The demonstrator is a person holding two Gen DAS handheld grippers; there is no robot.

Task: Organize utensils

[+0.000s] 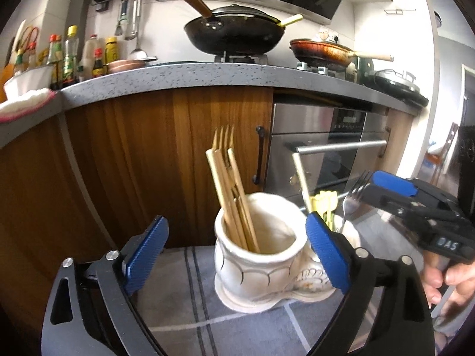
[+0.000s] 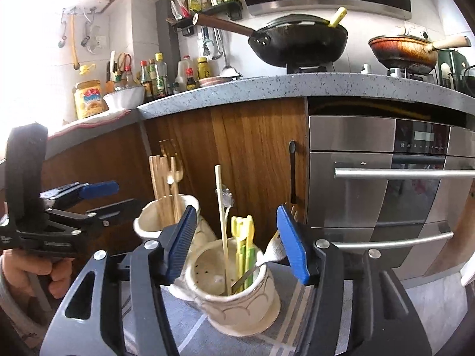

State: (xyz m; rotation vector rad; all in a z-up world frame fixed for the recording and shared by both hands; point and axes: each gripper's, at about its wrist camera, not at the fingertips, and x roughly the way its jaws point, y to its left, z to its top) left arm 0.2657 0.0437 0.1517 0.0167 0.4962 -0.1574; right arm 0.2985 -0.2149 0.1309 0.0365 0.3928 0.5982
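Observation:
A white ceramic two-cup utensil holder (image 1: 255, 270) stands on a grey cloth. Its near cup in the left wrist view holds wooden chopsticks and wooden forks (image 1: 230, 195). The other cup (image 2: 237, 296) holds a single chopstick (image 2: 221, 222), yellow-green plastic utensils (image 2: 245, 246) and a metal fork (image 2: 271, 250). My left gripper (image 1: 237, 255) is open, its jaws either side of the holder. My right gripper (image 2: 237, 243) is open above the second cup, with the metal fork leaning next to its right pad (image 2: 292, 246). It also shows in the left wrist view (image 1: 386, 182).
A wooden cabinet door (image 1: 178, 154) and a steel oven (image 2: 386, 192) stand close behind the holder. On the speckled counter (image 1: 193, 74) above are a black wok (image 1: 234, 34), a brown pan (image 2: 403, 50) and sauce bottles (image 1: 71, 56).

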